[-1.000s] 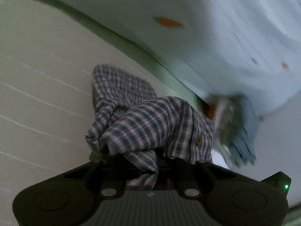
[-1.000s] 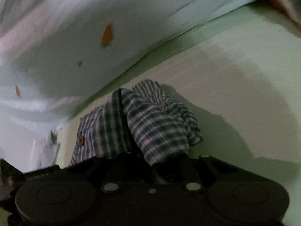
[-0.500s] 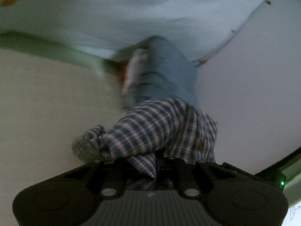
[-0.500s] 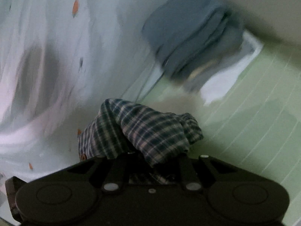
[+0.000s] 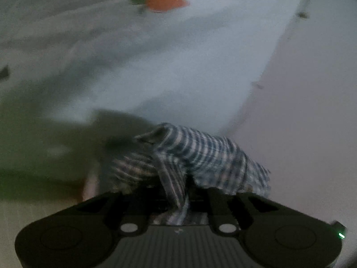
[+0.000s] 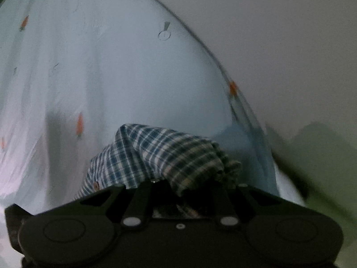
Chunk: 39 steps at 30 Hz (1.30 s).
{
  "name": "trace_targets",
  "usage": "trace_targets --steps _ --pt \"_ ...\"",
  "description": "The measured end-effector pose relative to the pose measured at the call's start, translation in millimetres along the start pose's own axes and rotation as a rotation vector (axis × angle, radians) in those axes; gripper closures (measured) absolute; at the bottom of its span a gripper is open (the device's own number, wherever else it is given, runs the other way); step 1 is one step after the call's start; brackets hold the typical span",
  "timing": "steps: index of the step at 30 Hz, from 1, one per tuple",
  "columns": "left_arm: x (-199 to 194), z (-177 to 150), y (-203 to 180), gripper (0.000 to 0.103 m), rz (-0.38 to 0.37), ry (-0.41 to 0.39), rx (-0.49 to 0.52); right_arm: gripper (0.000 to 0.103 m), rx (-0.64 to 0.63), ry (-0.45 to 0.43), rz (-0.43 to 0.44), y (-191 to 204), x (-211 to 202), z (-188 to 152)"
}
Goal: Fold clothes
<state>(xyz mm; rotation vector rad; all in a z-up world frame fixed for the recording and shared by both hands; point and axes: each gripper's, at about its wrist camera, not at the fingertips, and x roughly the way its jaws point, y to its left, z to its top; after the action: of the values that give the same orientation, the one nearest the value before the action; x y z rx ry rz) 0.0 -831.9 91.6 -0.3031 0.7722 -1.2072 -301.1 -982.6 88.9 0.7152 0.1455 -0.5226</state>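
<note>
Plaid shirt (image 5: 200, 156) hangs bunched btwn both my grips, over pale blue carrot-print sheet (image 5: 156, 67). Left hand-held gripper (image 5: 178, 196) clamped tight on one fold; right hand-held gripper (image 6: 180, 192) pinching another fold w/ brown button (image 6: 96, 185) showing. Frames blurry.

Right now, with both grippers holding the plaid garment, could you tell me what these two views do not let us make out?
- Left gripper: fingertips buried in the plaid garment; the grip point is hidden.
- Right gripper: the same, covered by bunched plaid cloth.
- The garment's type and full shape: it is bunched, with its lower part behind the gripper bodies.
- Left view, lower left: a dark green mass, too blurred to identify.
- Whether the garment touches the light carrot-print sheet: unclear.
</note>
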Motion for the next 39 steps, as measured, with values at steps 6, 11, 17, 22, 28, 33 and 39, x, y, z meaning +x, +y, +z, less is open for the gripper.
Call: trace_targets --steps 6,11,17,22,28,33,39 --pt "22 6 16 0.025 0.27 -0.028 0.067 0.029 -0.2 -0.022 -0.369 -20 89 12" --pt "20 -25 11 0.014 0.338 -0.035 0.165 0.018 -0.311 -0.247 -0.374 15 55 -17" --pt "79 -36 34 0.011 0.408 0.038 0.103 0.012 -0.392 -0.122 -0.197 34 98 -48" --pt "100 -42 43 0.005 0.406 0.073 0.107 0.002 -0.427 -0.057 -0.343 -14 165 -75" --pt "91 -48 35 0.003 0.418 0.072 0.12 0.001 -0.399 -0.023 -0.335 -13 152 -65" --pt "27 -70 4 0.003 0.397 0.019 0.239 0.001 -0.422 -0.051 -0.361 18 95 -65" --pt "-55 -126 -24 0.0 0.332 -0.041 0.277 0.001 -0.379 -0.061 -0.349 34 -5 -79"
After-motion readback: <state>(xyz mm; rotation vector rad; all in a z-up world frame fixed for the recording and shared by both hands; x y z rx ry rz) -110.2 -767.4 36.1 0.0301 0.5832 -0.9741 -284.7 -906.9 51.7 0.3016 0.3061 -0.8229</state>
